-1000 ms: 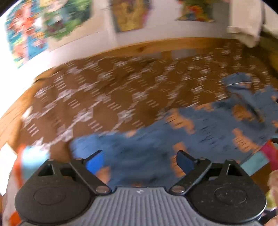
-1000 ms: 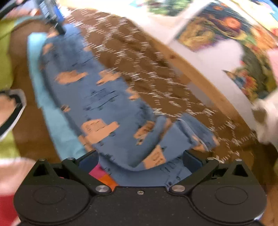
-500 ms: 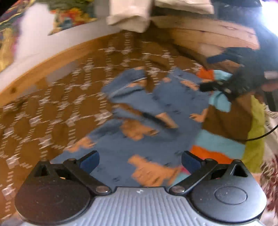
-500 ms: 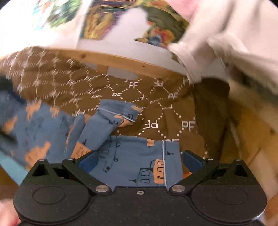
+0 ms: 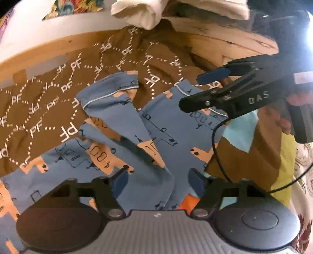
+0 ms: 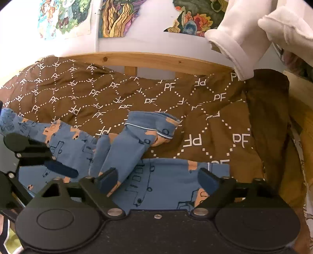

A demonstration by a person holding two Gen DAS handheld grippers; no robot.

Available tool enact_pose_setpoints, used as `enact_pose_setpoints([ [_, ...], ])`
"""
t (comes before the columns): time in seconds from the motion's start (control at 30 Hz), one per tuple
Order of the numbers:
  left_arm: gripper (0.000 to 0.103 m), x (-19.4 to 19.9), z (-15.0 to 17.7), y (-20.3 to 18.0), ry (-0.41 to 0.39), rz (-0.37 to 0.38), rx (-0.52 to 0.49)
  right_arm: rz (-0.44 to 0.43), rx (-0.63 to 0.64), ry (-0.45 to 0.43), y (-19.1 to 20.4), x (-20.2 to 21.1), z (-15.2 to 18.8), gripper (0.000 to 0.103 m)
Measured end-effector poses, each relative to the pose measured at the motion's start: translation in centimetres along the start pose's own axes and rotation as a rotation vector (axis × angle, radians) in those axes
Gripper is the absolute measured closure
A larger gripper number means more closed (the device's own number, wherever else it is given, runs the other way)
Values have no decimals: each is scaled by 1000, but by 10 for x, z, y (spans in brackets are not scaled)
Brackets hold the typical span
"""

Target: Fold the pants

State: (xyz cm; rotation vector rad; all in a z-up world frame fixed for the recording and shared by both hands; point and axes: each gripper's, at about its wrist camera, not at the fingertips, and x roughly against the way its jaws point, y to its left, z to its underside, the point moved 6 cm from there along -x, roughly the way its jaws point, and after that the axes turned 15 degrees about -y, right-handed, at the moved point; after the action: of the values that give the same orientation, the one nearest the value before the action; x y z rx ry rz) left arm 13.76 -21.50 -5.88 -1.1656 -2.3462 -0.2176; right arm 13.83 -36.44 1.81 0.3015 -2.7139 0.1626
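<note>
- Pants (image 5: 121, 109): blue child's pair printed with orange vehicles, lying on the brown "PF" bedcover (image 6: 121, 91). Waist end runs off to the left of the scene; cuffs lie to the right.
- Legs: not flat. The far leg (image 6: 137, 134) is twisted and rucked, its piped cuff curled up beside the bedcover. The near leg (image 6: 170, 175) lies smoother, with its cuff edge straight.
- Long axis: roughly left to right across the bed, parallel to the wooden bed rail (image 6: 156, 60) at the far side.
- Left gripper (image 5: 154, 181): fingers part open and just narrowed, over the rumpled fold where the two legs overlap. Cloth lies under the gap, but no grip on it can be made out.
- Right gripper (image 6: 156, 177): fingers wide apart, though they have just drawn in a little, low over the near leg close to its cuff. Nothing is clamped between them.
- Relation governing the coming move, as judged: both cuffs lie just ahead of the fingers. The right gripper is nearer the near cuff; the left is nearer the twisted far leg, which likely wants straightening before any fold.
- White garment (image 6: 234, 39): hanging at far right above the bed, clear of the work.
- Posters (image 6: 64, 15): on the far wall.
</note>
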Motion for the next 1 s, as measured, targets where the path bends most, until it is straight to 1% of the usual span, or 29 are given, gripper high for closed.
enact_pose_setpoints([
  [0.07, 46, -7, 0, 1, 12, 5, 42, -18, 14, -2, 0, -4, -1, 17],
  [0.13, 55, -13, 0, 3, 30, 20, 76, -37, 45, 0, 3, -11, -4, 22],
  [0.17, 74, -17, 1, 3, 41, 33, 87, -53, 62, 7, 6, -15, -6, 23],
  [0.2, 87, -20, 3, 4, 53, 46, 92, -72, 83, 14, 10, -20, -7, 27],
  [0.27, 95, -23, 9, 6, 69, 62, 98, -104, 115, 27, 17, -31, -11, 31],
  [0.3, 100, -23, 10, 8, 68, 67, 107, -119, 127, 29, 21, -37, -13, 37],
  [0.33, 100, -22, 12, 10, 67, 68, 119, -132, 139, 28, 24, -42, -15, 45],
  [0.4, 102, -21, 13, 15, 64, 65, 141, -150, 169, 26, 30, -55, -21, 54],
  [0.43, 102, -21, 14, 17, 65, 62, 149, -155, 183, 23, 33, -61, -24, 56],
  [0.53, 102, -20, 15, 25, 66, 48, 172, -170, 196, 26, 39, -82, -33, 57],
  [0.67, 102, -21, 15, 36, 77, 26, 235, -193, 201, 36, 52, -111, -42, 57],
  [0.7, 102, -21, 15, 39, 80, 18, 246, -200, 200, 42, 55, -117, -42, 59],
  [0.73, 102, -21, 16, 42, 85, 11, 257, -206, 202, 51, 59, -123, -42, 64],
  [0.77, 102, -20, 17, 44, 89, 6, 264, -207, 207, 60, 64, -129, -42, 66],
  [0.87, 102, -18, 20, 50, 99, -6, 284, -190, 238, 83, 74, -141, -38, 71],
  [1.0, 102, -18, 22, 53, 102, -16, 287, -154, 248, 82, 75, -148, -37, 72],
])
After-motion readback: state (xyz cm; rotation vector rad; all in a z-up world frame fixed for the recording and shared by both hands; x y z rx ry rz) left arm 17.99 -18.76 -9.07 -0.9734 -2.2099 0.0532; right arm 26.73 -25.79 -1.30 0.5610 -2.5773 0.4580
